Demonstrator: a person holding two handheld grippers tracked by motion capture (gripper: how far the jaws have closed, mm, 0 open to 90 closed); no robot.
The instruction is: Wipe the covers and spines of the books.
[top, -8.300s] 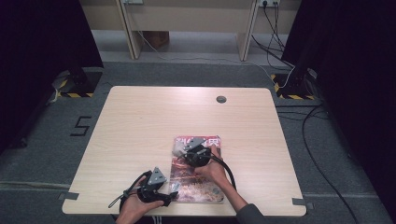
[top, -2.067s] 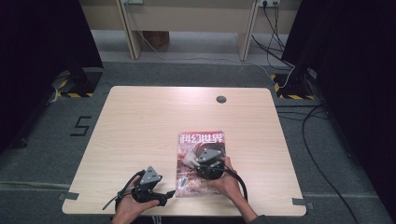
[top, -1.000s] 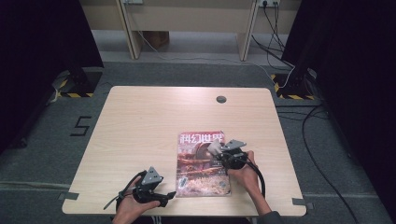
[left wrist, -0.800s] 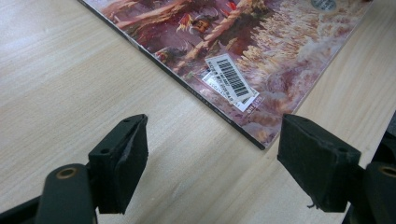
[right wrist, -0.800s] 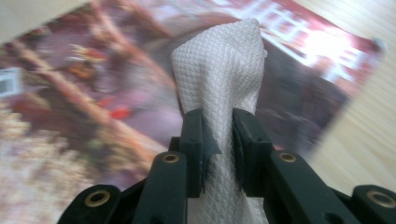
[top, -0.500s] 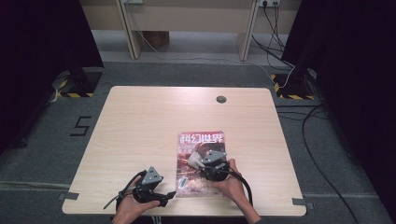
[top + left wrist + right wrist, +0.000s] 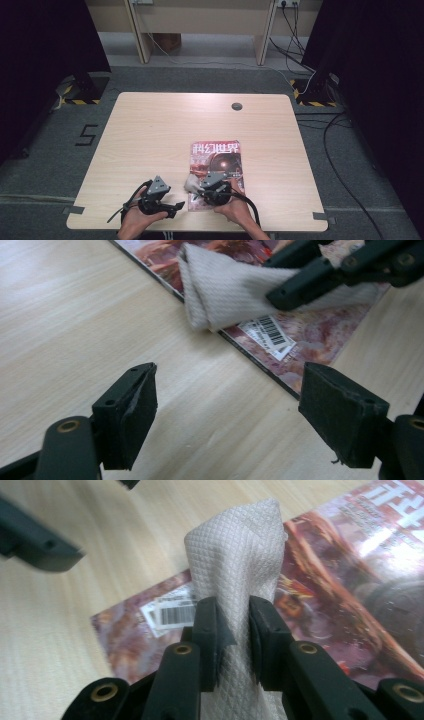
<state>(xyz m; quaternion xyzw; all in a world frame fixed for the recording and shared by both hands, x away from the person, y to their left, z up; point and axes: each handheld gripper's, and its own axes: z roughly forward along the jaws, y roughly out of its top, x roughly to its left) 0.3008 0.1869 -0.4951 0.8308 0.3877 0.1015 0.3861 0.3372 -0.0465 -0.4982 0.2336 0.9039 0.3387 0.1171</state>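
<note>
Cloth [image 7: 235,565] is pinched in my right gripper [image 7: 233,630], pressed on the magazine [image 7: 220,162] cover's near corner beneath it; most of the cover looks left to wipe. My left gripper [image 7: 227,415] rests open beside it.

Large white Chinese characters, 科幻世界, run across the red band at the far end of the glossy red-brown magazine cover [image 7: 216,165] lying on the pale wooden table [image 7: 150,135]. A small white barcode label [image 7: 269,331] with black bars sits near the cover's near left corner; its digits are too small to read. On the grey carpet left of the table, black tape forms the numeral 5 [image 7: 86,135].
</note>
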